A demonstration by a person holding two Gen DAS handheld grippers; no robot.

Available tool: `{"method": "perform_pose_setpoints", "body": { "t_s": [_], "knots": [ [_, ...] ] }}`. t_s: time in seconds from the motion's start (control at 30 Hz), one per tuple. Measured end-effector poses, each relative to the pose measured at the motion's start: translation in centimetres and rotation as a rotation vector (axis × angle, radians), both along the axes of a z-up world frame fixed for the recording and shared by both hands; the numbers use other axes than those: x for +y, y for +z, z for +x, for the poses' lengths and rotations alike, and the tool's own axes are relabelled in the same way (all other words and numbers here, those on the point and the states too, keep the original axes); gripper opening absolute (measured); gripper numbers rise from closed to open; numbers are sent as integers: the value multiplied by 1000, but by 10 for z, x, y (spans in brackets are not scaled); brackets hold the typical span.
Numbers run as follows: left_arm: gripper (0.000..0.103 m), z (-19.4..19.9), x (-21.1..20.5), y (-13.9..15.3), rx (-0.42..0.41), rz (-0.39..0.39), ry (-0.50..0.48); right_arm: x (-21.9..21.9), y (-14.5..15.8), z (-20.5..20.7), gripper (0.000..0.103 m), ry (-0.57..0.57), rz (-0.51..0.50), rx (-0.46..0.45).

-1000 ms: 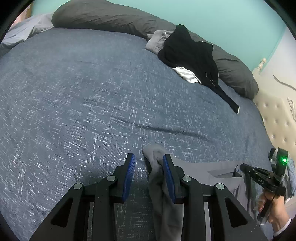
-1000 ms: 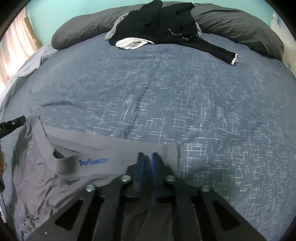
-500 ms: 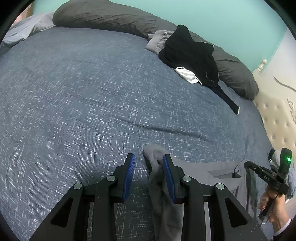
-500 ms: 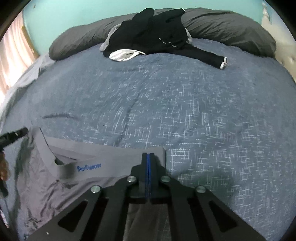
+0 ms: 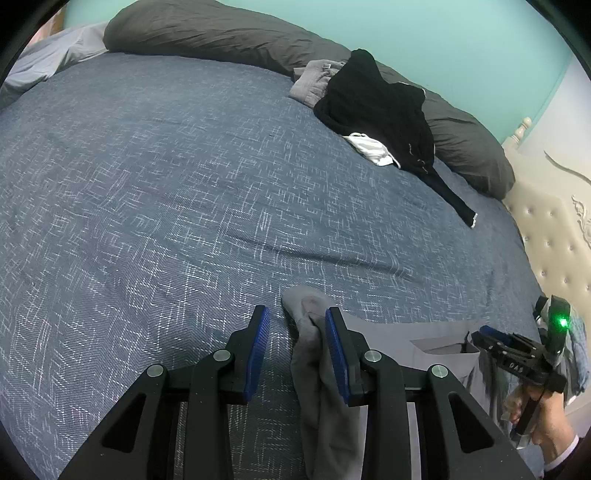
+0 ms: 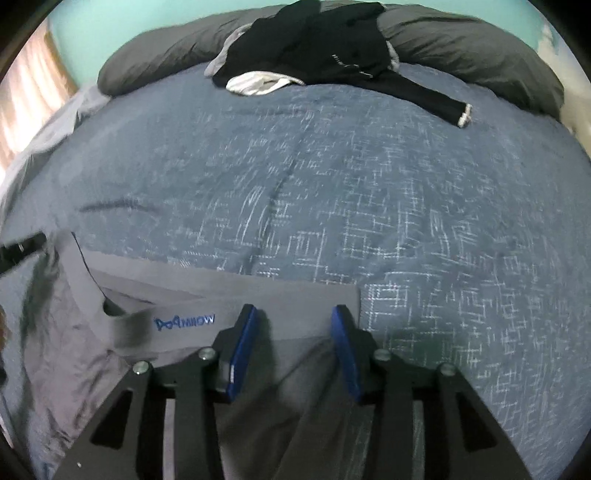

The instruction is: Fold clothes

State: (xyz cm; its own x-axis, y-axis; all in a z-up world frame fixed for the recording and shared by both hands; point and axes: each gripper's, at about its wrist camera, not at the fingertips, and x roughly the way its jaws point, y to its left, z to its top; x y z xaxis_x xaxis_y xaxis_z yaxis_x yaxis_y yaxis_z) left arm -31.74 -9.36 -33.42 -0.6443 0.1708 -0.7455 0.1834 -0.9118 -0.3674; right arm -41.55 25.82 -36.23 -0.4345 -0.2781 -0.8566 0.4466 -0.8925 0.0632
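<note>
Home bedroom: bed [image 5: 184,184], pillows [image 5: 221,33], tufted headboard [image 5: 546,229].

The right gripper [image 6: 295,332], clamped on the grey garment's [image 6: 280,295] waistband half a second ago, now has its fingers [image 6: 242,347] spread apart.

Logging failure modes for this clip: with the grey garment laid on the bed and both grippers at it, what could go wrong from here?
1. The left gripper is open with a bunched corner of the grey garment lying against one finger; pulling away may drag that corner.
2. The right gripper is open over the waistband, so nothing pins that edge and it could shift on the bedspread.
3. The left side of the garment looks rumpled; a fold now may trap creases.
</note>
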Motion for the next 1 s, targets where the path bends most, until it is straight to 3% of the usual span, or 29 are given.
{"method": "perform_pose_setpoints", "body": {
  "t_s": [0.17, 0.3, 0.63, 0.77, 1.0],
  "knots": [
    [34, -1, 2, 0, -2, -2, -3, 2, -2, 5, 15, 10, 34, 39],
    [34, -1, 2, -1, -2, 2, -2, 2, 0, 11, 7, 10, 37, 64],
    [35, -1, -2, -4, -9, 13, 11, 22, 13, 13, 3, -29, -93, 89],
    [43, -1, -3, -4, -7, 20, 14, 29, 26, 14, 3, -52, -153, 124],
    [43, -3, -1, -6, -4, 38, -5, 36, 36, 1, 3, -105, -165, 136]
  ]
}}
